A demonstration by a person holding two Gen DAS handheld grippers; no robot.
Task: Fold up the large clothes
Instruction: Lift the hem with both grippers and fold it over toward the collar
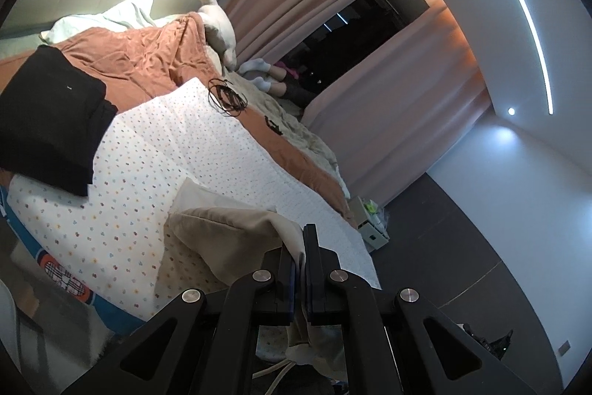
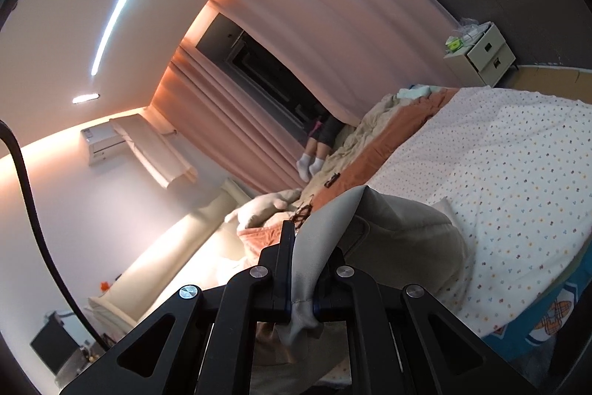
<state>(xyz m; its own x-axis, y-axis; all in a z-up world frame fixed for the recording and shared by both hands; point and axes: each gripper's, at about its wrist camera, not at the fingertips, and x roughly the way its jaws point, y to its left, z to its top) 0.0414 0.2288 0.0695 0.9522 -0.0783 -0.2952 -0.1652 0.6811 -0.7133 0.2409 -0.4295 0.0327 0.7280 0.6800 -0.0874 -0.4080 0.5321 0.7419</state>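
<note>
A beige garment (image 1: 229,228) hangs from my left gripper (image 1: 300,247), which is shut on its pale edge above the dotted white sheet (image 1: 177,150). The cloth drapes down to the left and trails below between the fingers. In the right wrist view my right gripper (image 2: 307,243) is shut on another part of the same beige garment (image 2: 399,232), a grey-beige fold pinched between the pads and bunching out over the bed. Both grippers hold it lifted off the sheet (image 2: 499,165).
A folded black garment (image 1: 48,113) lies on the bed's left part. An orange duvet (image 1: 148,58), white pillow (image 1: 111,17), plush toy (image 1: 218,24) and coiled black cord (image 1: 225,97) lie farther back. A person's socked feet (image 2: 310,167) rest by pink curtains (image 2: 314,36). A bedside cabinet (image 2: 481,52) stands beyond.
</note>
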